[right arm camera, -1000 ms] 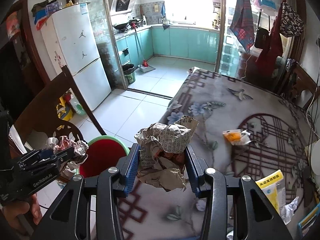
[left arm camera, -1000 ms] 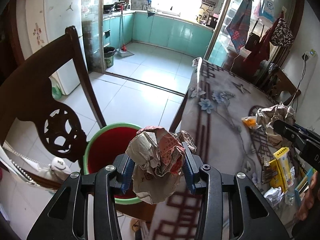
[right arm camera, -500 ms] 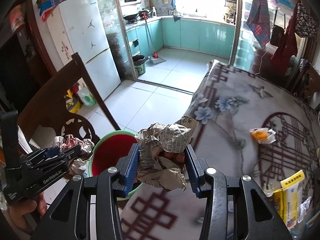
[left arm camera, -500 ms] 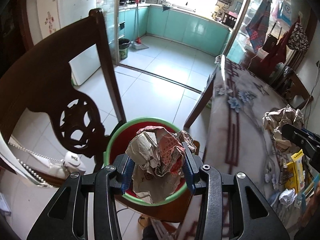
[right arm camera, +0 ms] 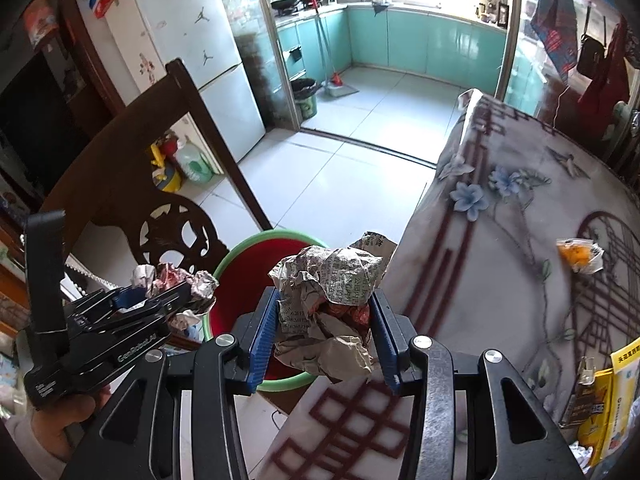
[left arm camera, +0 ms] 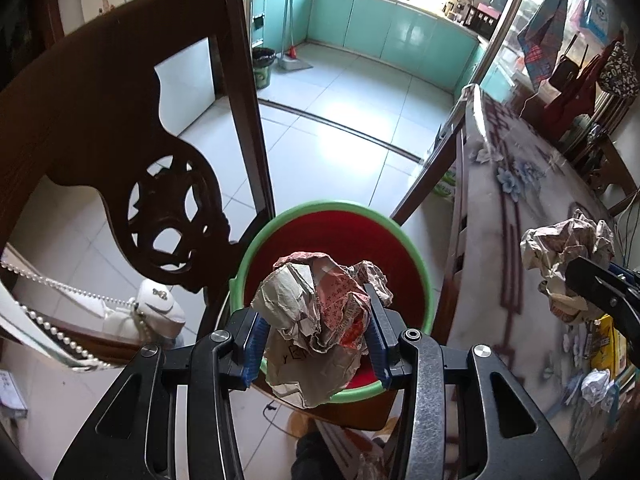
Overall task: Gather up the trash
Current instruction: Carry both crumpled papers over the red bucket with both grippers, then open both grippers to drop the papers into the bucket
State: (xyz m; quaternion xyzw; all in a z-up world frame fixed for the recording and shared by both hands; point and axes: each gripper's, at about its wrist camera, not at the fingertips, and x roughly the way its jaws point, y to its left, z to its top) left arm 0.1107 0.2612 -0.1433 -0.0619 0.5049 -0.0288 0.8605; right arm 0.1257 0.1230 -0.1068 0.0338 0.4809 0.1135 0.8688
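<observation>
Jaws of both grippers clamp crumpled paper wads over red bucket (left arm camera: 340,240).

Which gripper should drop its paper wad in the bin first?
Left. The left gripper holds its wad right over the bin; the right gripper's wad hangs at the bin's table-side rim.

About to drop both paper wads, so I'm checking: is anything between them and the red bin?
Nothing visible. The left wad hangs over the red bin, whose mouth is uncovered. The right wad hangs at the bin's table-side rim, with clear air between.
</observation>
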